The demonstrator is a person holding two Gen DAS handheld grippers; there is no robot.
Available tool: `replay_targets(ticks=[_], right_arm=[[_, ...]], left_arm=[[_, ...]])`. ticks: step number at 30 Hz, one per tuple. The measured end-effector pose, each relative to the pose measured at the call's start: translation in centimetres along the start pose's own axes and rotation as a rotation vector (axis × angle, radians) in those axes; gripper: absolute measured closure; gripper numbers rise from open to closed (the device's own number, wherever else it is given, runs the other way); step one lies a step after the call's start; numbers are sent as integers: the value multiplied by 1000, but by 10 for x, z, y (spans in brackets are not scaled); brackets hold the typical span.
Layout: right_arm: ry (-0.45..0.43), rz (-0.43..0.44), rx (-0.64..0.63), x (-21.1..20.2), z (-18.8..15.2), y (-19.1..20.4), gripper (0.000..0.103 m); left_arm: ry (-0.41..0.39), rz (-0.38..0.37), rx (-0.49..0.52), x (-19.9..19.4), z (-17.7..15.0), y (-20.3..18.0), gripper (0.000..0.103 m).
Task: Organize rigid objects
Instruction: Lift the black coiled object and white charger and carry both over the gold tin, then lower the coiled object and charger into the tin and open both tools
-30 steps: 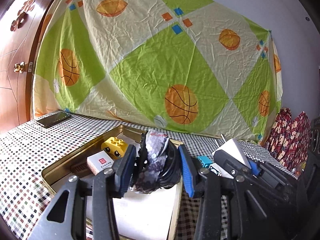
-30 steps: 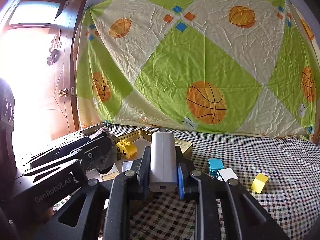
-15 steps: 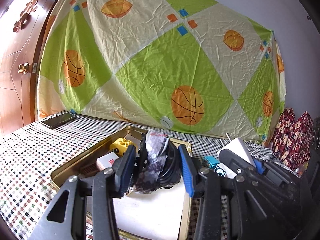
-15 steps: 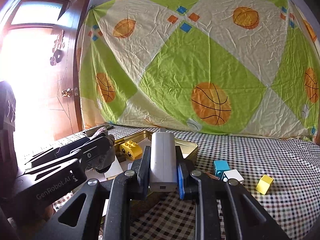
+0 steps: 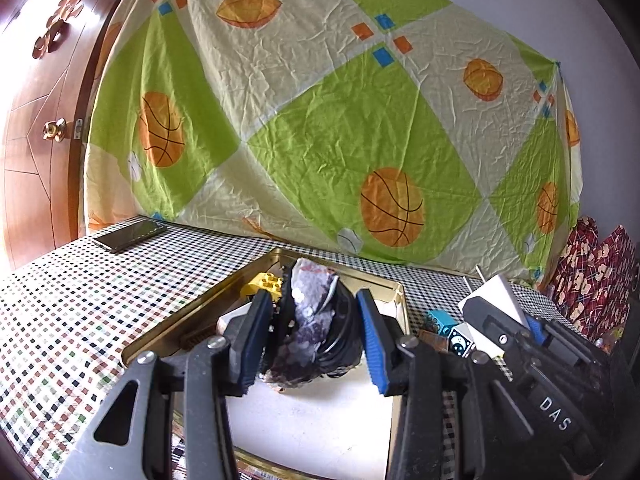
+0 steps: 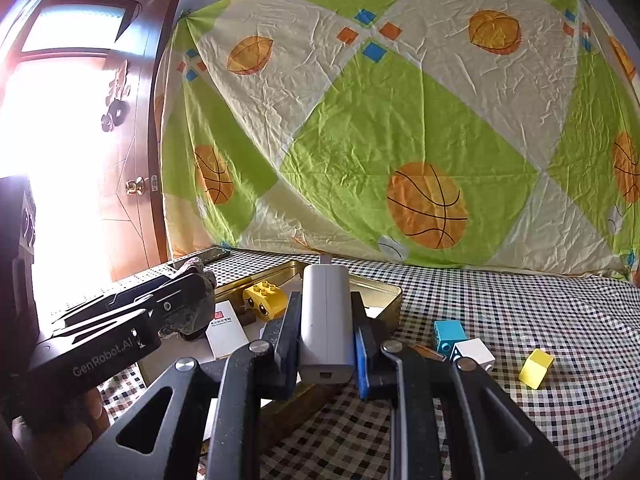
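My left gripper point(image 5: 312, 300) is shut on a dark purplish rock-like lump point(image 5: 308, 324), with a black coil pressed against its right side. It hangs over the white floor of a gold tin tray point(image 5: 401, 294). A yellow brick point(image 5: 264, 282) and a small white box point(image 6: 226, 328) lie in the tray behind it. My right gripper point(image 6: 325, 300) is shut on an upright grey-white charger block point(image 6: 326, 320), just in front of the tray's near right corner point(image 6: 384, 292). In the right wrist view the left gripper point(image 6: 192, 300) is seen at the left with the lump.
On the checked cloth right of the tray lie a blue brick point(image 6: 448, 334), a white brick point(image 6: 474, 354) and a yellow brick point(image 6: 536, 368). A phone point(image 5: 130, 234) lies at the far left. A basketball-print sheet hangs behind, and a wooden door stands at the left.
The left gripper has drifted a little over the tray, still holding the lump. The right gripper keeps the charger block and has hardly moved.
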State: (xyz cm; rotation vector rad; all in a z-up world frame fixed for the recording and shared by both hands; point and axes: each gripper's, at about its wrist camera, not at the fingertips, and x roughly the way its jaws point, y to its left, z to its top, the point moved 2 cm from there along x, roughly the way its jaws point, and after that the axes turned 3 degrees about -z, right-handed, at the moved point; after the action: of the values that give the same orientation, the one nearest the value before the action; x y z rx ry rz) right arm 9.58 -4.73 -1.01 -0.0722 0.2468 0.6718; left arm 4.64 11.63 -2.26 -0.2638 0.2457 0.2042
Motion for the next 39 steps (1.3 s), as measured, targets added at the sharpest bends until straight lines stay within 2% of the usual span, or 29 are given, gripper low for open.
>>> replay_targets(ticks=[16, 26, 30, 32, 36, 39], right_arm=[[8, 13, -41, 12, 0, 13, 80], [31, 19, -46, 19, 1, 14, 80], [100, 23, -67, 9, -1, 4, 80], [180, 29, -69, 7, -5, -1, 79], [301, 58, -35, 2, -21, -4, 65], [374, 67, -40, 4, -38, 1, 62]], left_arm=[[37, 32, 19, 8, 4, 12, 61], [101, 47, 18, 23, 4, 22, 61], [93, 48, 12, 18, 5, 27, 61], [88, 47, 5, 15, 5, 28, 61], [84, 39, 6, 6, 1, 28, 61], [78, 45, 13, -1, -1, 29, 61]])
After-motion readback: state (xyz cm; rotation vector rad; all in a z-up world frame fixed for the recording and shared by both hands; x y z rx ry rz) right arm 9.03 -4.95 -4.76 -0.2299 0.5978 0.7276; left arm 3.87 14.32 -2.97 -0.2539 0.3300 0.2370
